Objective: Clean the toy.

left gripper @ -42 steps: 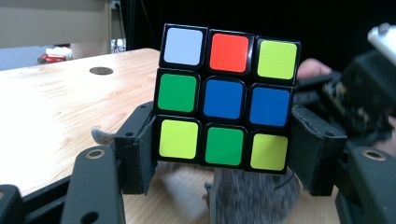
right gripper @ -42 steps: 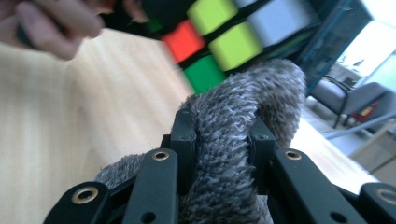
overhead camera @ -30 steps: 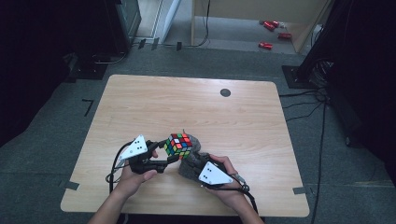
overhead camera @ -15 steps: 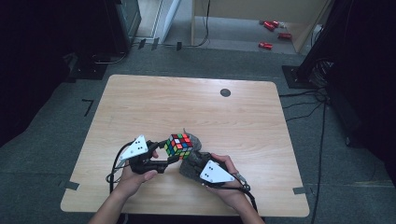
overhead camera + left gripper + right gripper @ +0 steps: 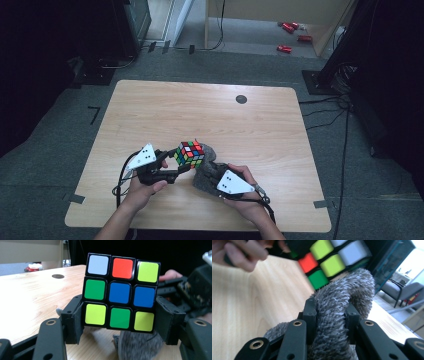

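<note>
— From above?
— Left claw (image 5: 181, 165) grips the cube (image 5: 190, 153) above the tabletop (image 5: 210, 115); right claw (image 5: 207, 172) clamps the cloth (image 5: 205, 175) beside it.
— Left gripper view?
— Jaws press the cube's (image 5: 121, 292) sides.
— Right gripper view?
— Jaws nearly closed, pinching the cloth (image 5: 334, 315) under the cube (image 5: 329, 257).
</note>
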`<state>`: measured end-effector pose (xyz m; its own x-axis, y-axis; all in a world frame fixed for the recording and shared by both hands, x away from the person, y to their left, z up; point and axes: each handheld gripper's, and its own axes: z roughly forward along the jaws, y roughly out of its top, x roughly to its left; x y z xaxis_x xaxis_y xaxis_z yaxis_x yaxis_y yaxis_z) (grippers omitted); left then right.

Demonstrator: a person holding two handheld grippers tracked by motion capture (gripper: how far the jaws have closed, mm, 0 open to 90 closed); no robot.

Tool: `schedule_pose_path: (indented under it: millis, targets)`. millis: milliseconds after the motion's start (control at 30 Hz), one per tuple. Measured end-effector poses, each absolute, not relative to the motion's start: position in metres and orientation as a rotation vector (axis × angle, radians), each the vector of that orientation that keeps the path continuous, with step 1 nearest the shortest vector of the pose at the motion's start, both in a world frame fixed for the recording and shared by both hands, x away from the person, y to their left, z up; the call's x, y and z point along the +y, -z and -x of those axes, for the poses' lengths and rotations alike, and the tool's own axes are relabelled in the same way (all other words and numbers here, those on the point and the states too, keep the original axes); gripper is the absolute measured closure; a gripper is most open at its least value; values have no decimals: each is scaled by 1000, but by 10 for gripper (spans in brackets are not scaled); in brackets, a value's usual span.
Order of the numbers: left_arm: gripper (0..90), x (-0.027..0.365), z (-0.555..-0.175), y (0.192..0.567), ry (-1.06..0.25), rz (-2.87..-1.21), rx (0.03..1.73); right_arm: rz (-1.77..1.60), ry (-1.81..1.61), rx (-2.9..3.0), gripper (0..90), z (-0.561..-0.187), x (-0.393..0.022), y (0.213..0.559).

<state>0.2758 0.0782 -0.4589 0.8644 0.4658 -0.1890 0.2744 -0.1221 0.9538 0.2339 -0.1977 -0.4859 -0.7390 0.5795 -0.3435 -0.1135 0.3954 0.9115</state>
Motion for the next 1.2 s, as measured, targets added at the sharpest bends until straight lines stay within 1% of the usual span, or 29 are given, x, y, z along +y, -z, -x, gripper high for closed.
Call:
schedule_pose_path:
  millis: [467,767,933,1200]
  targets:
    - [349,76,-277,461,-195,-1738,582,-693,-1375,1926,723,-247,-225,478]
    - [349,75,-279,465,-196,-1744,608,-947,-1401,1864,730,-254,-249,474]
    - [349,76,-279,465,-197,-1743,611,-1011,-1373,1849,730,-258,-255,478]
    - [349,76,-279,465,-196,-1740,609,-1168,-1272,1889,724,-267,-261,497]
